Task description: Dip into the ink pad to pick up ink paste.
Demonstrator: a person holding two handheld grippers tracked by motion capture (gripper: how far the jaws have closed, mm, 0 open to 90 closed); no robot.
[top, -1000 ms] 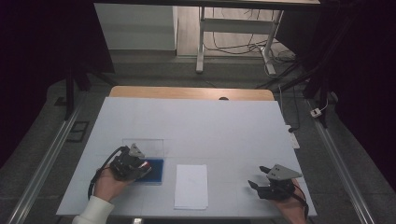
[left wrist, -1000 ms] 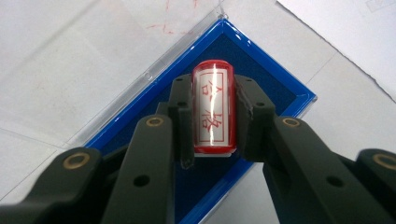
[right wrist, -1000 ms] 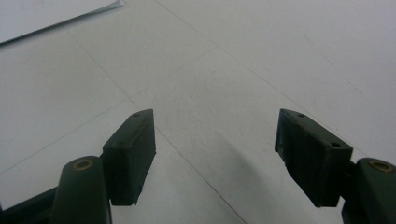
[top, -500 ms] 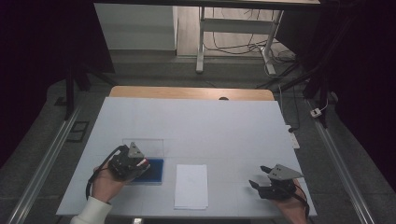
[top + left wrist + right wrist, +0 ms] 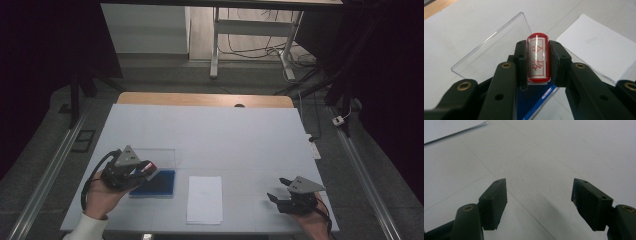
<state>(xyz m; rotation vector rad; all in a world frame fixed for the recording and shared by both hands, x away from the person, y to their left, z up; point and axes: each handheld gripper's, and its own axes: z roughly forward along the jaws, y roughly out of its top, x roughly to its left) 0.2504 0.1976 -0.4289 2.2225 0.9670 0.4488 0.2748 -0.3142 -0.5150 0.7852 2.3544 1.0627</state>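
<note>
Item: red-and-white seal stamp [image 5: 537, 59], clamped between the jaws of the left gripper [image 5: 142, 168], held above the blue ink pad [image 5: 159, 183] and its clear case lid [image 5: 496, 46] at the table's [image 5: 235, 130] left front. Progress: stamp picked up; probably inked, though its face is hidden; imprint on the white paper sheet [image 5: 205, 198], just right of the pad, not yet made. Pose: left hand [image 5: 102, 195] raised, gripper angled forward and right, stamp end-on toward the sheet. Right gripper [image 5: 278, 197]: jaws wide apart, holding nothing, low near the table's right front.
</note>
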